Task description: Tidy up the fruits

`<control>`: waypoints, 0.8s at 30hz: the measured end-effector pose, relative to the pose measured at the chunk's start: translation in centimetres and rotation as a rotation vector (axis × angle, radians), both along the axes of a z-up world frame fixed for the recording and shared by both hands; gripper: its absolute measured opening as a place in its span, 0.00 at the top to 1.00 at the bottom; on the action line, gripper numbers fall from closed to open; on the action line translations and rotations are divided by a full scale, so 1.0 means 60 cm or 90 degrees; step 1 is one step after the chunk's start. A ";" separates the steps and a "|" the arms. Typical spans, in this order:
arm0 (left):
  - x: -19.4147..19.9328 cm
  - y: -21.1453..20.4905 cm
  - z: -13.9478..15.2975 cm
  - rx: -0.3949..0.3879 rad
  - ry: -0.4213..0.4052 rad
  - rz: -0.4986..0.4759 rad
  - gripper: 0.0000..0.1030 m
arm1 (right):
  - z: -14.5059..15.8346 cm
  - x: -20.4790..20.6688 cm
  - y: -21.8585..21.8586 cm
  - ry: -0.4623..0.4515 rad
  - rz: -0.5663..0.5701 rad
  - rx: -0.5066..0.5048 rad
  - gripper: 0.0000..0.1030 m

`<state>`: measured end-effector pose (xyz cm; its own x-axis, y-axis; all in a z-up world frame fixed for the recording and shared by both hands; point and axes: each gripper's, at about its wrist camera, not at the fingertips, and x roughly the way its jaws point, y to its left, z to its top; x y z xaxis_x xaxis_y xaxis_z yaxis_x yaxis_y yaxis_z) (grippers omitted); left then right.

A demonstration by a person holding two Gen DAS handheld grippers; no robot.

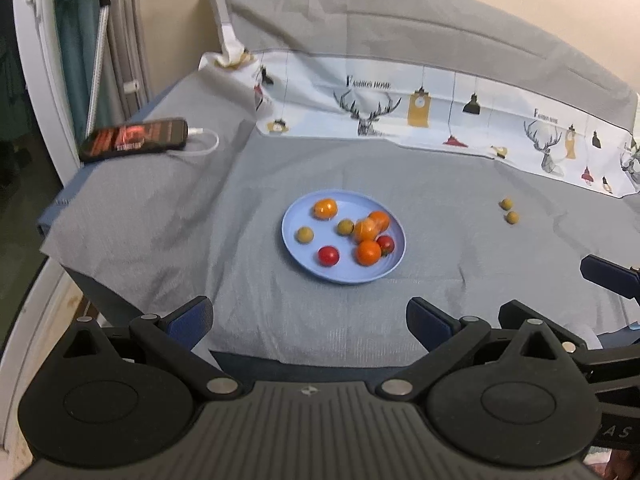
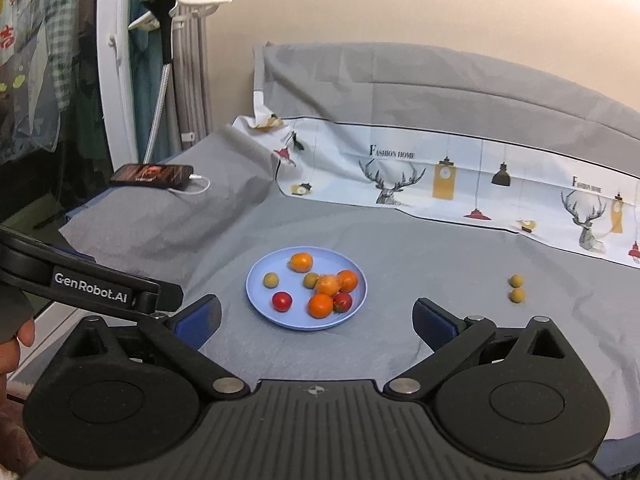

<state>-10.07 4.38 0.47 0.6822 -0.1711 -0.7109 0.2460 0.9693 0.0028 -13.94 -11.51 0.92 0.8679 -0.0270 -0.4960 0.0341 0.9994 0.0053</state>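
Grey sheeting [image 2: 400, 248] covered the bed, wrinkled in places, with a printed cloth [image 2: 460, 176] of deer heads and lamps folded along the far side under a grey pillow. A phone [image 2: 152, 175] on a white charging cable lay at the far left corner, beside a white door frame and hanging clothes.

A blue plate [image 2: 260, 296] sat near the middle of the bed and held four orange fruits, two red tomatoes and two small green fruits. Two more green fruits [image 2: 516, 288] lay loose on the sheet, well to the right of the plate, just beside each other.

The left claw [image 1: 308, 320] and the right claw [image 2: 316, 320] both hovered at the near edge, jaws spread wide, holding nothing.

Recommended procedure, as a judgement: the loose pair appeared to be the remaining work.
1. Use the right claw, which was nearer.
2. Approach from above and close on one fruit only, since the neighbour would roll if nudged.
3. Grip lightly; soft bedding gives under pressure.
4. Release low over a bare part of the plate.
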 end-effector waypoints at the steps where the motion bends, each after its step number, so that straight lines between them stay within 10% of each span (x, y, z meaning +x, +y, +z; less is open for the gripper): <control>1: -0.004 -0.002 0.004 0.002 -0.007 -0.003 0.00 | 0.001 -0.003 -0.001 -0.004 -0.002 0.002 0.01; 24: -0.023 0.010 0.018 -0.006 -0.028 -0.007 0.00 | 0.013 -0.029 0.015 -0.031 0.007 -0.014 0.01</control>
<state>-11.45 4.95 1.52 0.7111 -0.1847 -0.6784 0.2561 0.9666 0.0052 -15.66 -10.59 1.71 0.8911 -0.0283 -0.4530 0.0240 0.9996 -0.0152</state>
